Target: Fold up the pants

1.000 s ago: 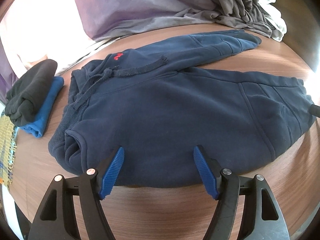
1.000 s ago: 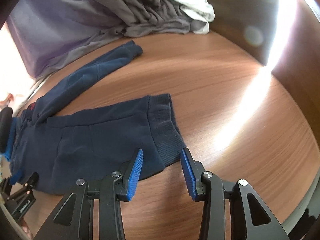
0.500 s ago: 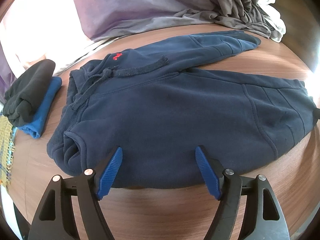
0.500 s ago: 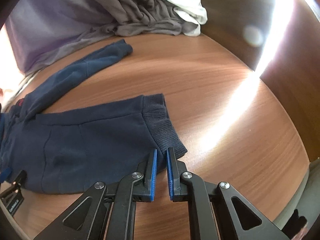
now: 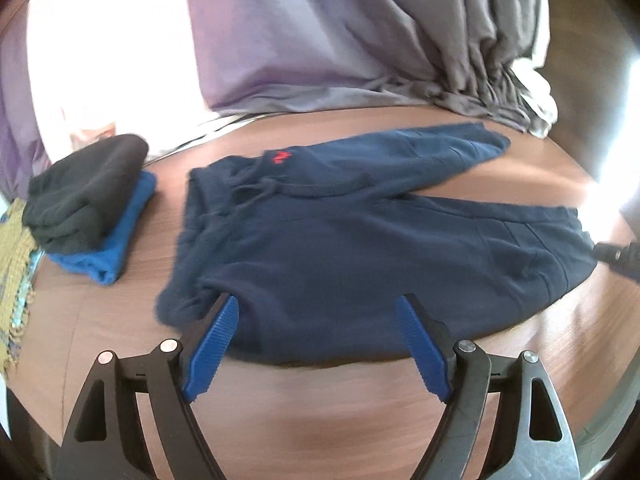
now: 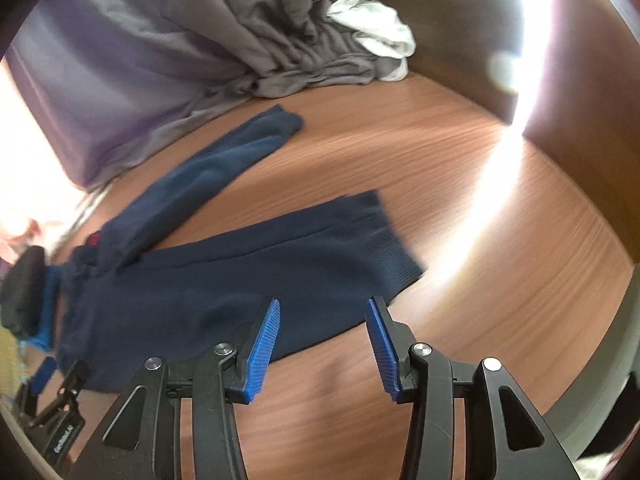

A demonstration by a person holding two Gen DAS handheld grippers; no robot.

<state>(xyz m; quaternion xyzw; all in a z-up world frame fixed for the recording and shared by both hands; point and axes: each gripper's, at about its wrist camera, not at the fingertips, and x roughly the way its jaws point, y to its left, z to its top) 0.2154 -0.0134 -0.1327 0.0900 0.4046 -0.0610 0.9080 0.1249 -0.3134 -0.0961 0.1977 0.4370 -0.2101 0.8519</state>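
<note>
Both jaws gape wide above pants (image 5: 360, 248).

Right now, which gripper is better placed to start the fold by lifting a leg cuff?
Right. The right gripper is open by the near leg's cuff; the left gripper faces the pants near the waistband.

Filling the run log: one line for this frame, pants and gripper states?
pants: flat on table, unfolded | left hand-held gripper: open | right hand-held gripper: open | held: nothing
</note>
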